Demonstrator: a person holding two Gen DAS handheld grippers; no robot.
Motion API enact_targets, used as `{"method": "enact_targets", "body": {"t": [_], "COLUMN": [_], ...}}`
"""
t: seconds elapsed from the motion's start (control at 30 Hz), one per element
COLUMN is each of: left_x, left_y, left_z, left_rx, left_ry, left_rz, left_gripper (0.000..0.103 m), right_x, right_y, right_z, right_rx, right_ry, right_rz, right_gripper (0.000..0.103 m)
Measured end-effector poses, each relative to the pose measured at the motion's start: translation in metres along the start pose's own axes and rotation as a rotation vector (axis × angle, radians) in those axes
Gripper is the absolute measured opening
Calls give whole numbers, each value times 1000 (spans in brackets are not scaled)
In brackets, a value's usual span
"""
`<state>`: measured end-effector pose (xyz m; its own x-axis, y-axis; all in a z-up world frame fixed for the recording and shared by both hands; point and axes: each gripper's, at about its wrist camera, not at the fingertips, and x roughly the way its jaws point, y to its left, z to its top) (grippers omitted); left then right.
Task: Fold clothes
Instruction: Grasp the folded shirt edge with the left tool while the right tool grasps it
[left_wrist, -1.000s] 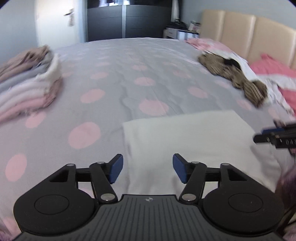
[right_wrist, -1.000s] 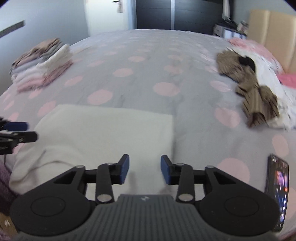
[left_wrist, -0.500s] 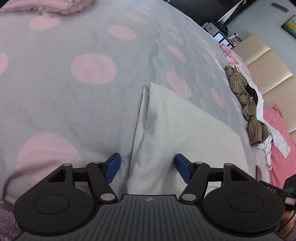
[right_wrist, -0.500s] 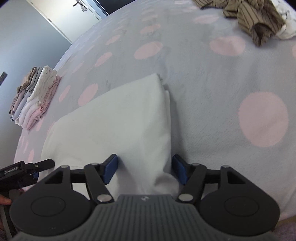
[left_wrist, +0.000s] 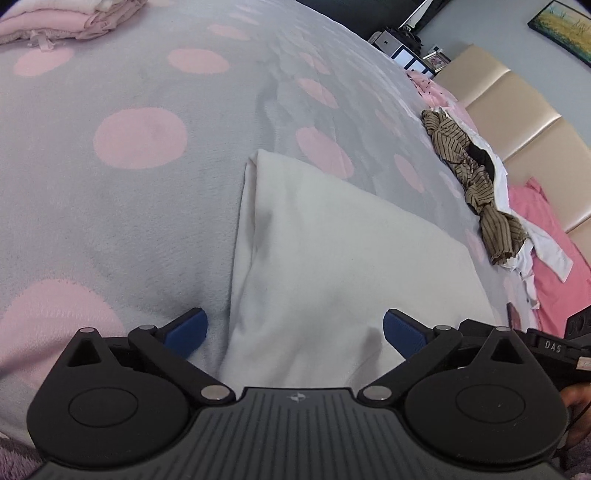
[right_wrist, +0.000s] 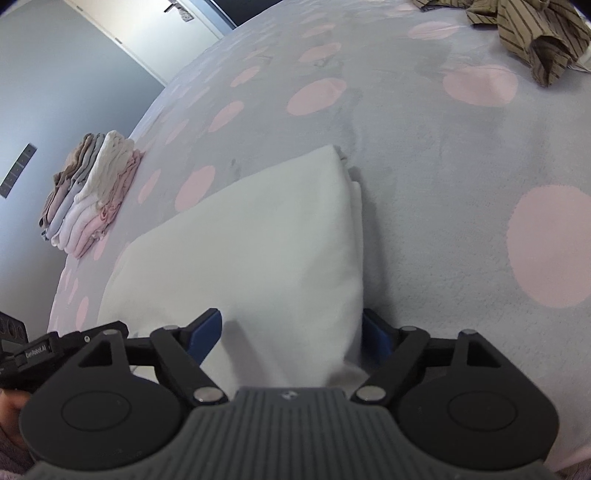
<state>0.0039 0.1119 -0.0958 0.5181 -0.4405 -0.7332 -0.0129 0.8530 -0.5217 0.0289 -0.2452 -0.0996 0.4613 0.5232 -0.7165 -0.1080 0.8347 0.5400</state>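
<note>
A folded white garment (left_wrist: 332, 258) lies at the near edge of the bed (left_wrist: 129, 221), on the grey cover with pink dots. The left tool (left_wrist: 295, 330) stands over its near left corner and the right tool (right_wrist: 291, 332) over its near right corner. Both have just been opening, and each now gapes with the cloth's edge between its blue pads, clamping nothing.

The step in hand looks like taking both near corners for the next fold. To do it well, each tool should reach past the side edge so that it catches every layer (the right edge shows a lower layer peeking out), and both should clench at matching spots before lifting. Then the near edge wants carrying evenly toward the far edge, corners landing on corners.

A stack of folded clothes (right_wrist: 88, 195) waits at the bed's left edge, and unfolded striped clothing (left_wrist: 476, 188) lies near the headboard (left_wrist: 524, 110)
</note>
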Motion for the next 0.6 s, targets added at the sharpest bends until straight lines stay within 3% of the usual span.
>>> {"method": "enact_targets", "body": {"t": [0.1,0.23,0.33,0.37,0.4,0.6], "left_x": [-4,-8,-9,-7,-4,11], "left_y": [10,23,34,38,43,61], "left_z": [3,7,10,13,16,25], "left_rx": [-99,-190,-238,-245,-247,-267], "left_ry": [-10,-9,5,18,42,108], "left_rz": [-48,-89,-105,-109,-121,-202], "left_gripper": [103,93,73,59,55,53], "right_x": [-2,-7,-11,-10,-9,1], "right_y": [-7,-24,-33,-36,-38,-40], "right_z": [3,9,10,11,12,20], "right_rx": [35,137,162,171,183,168], "right_ry": [19,41,48,50,51,74], "right_rz": [32,97,93,97,105,147], "right_gripper": [82,80,59,55,55,57]}}
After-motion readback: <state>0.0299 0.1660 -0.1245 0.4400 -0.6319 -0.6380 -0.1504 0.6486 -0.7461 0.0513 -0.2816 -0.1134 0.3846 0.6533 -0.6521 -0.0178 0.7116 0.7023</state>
